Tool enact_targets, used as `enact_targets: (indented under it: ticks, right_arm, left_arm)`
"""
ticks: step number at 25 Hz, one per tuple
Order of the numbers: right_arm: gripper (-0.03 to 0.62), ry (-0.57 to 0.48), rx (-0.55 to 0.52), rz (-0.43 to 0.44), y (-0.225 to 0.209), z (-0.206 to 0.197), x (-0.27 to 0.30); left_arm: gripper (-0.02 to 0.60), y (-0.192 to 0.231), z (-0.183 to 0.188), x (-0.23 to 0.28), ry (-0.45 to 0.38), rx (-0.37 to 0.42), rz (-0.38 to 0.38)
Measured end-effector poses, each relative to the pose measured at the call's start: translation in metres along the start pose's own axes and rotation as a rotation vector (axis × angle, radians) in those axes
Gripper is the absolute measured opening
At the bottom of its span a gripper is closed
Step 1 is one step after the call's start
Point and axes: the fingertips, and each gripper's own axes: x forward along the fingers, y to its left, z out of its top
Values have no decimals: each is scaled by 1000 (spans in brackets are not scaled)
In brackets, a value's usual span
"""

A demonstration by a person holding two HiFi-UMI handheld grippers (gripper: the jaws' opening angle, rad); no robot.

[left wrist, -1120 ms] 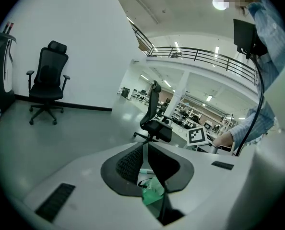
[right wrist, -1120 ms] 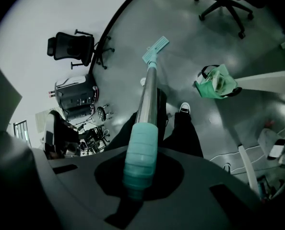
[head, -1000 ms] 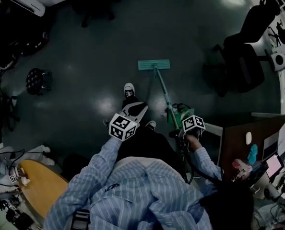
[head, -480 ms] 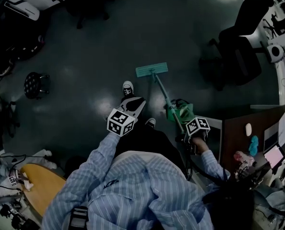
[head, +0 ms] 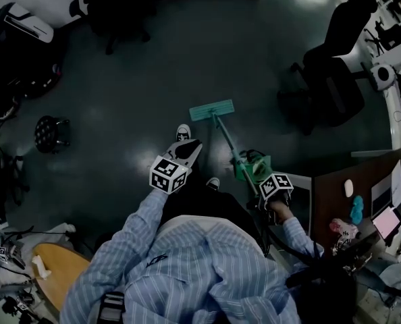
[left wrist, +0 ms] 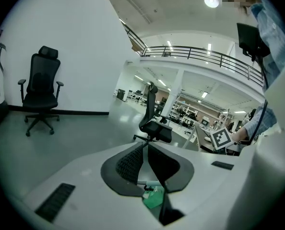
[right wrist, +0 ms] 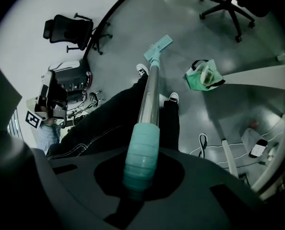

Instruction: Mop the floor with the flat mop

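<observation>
The flat mop lies with its teal head (head: 211, 110) on the dark floor in front of my feet. Its metal handle (head: 226, 142) slants back and right to my right gripper (head: 273, 186), which is shut on the handle's teal grip (right wrist: 142, 155). In the right gripper view the handle (right wrist: 149, 90) runs from my right gripper (right wrist: 140, 181) out to the mop head (right wrist: 158, 47). My left gripper (head: 187, 152) hangs over my legs, left of the handle and not touching it. In its own view, my left gripper (left wrist: 146, 150) has its jaws together with nothing held.
A green bin (head: 254, 167) stands beside the handle, close to my right hand. Black office chairs (head: 335, 79) sit at the right, another chair (head: 113, 9) at the back. A black stool (head: 52, 123) is at left, a desk (head: 362, 201) at right.
The mop head has slid back toward my feet. My right gripper has drawn down and back with the handle. The left gripper has barely shifted.
</observation>
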Motion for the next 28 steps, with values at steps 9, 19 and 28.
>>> enact_targets:
  ticks: [9, 19, 28]
  right_arm:
    - [9, 8, -19, -24, 14, 40, -16]
    - [9, 55, -48, -53, 52, 120, -38]
    - [11, 40, -46, -37, 125, 239, -60]
  left_arm:
    - [35, 31, 5, 0, 15, -18, 38]
    - [35, 88, 31, 12, 17, -41, 82]
    - [35, 175, 67, 28, 25, -86, 112]
